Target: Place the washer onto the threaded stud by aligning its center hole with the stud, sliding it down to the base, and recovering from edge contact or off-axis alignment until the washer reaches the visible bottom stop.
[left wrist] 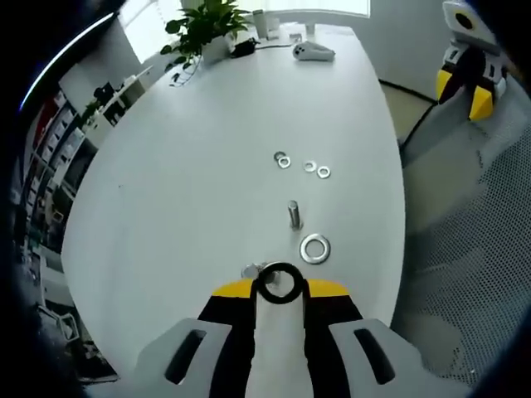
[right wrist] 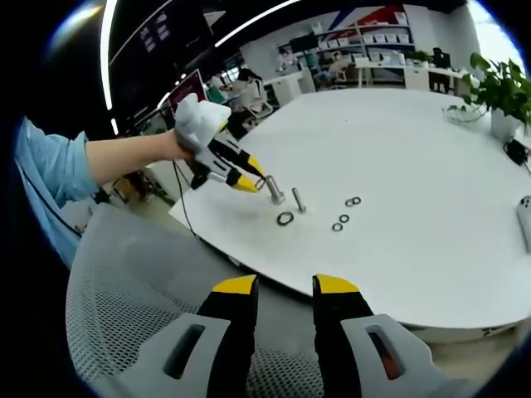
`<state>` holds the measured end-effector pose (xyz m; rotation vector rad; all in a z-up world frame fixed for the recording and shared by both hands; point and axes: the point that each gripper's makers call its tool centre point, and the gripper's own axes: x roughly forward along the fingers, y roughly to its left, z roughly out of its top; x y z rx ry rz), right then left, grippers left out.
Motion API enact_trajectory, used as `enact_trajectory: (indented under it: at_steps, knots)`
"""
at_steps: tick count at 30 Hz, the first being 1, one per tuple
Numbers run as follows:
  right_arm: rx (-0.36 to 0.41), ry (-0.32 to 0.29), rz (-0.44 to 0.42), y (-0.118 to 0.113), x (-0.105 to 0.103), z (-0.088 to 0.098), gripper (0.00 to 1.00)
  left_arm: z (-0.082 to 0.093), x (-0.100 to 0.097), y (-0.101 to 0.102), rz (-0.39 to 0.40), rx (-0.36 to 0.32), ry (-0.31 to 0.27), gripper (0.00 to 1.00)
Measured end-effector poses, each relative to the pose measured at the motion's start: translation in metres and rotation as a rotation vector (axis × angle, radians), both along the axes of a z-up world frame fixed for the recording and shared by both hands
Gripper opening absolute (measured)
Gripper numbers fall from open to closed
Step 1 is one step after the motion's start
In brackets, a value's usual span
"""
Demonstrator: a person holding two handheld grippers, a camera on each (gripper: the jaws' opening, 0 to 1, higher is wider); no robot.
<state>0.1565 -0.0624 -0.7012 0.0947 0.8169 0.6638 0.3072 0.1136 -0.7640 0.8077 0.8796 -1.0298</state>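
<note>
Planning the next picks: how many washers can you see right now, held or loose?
6. One washer is in the left gripper. A large one lies beside the stud. Four small ones lie beyond it. More may hide behind the gripper.

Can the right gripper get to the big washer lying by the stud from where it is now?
Probably yes: the right gripper hangs open off the table edge, with bare tabletop up to the washer. The left gripper works close beside it, though.

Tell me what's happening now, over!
Left gripper shut on a dark washer, low over the table. Right gripper empty, jaws open, back over the mesh chair. Threaded stud bare, upright. Large washer beside its base. Over.
</note>
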Motion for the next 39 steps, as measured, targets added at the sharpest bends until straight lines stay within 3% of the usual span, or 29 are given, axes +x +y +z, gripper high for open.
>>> enact_trajectory:
  at_steps: [8,21,37,39]
  knots:
    - [0.003,-0.002,-0.007,0.000,0.001,0.000,0.28,-0.004,0.021,0.005,0.001,0.041,-0.022,0.19]
    - [0.004,-0.002,-0.006,0.000,0.001,0.000,0.28,-0.016,0.021,-0.001,-0.002,0.080,0.055,0.19]
    - [0.005,0.001,-0.013,-0.001,0.001,0.000,0.28,-0.063,0.021,-0.002,-0.001,0.160,0.140,0.19]
    - [0.005,0.002,-0.016,-0.002,0.001,0.000,0.28,-0.061,0.022,-0.004,0.006,0.160,0.143,0.19]
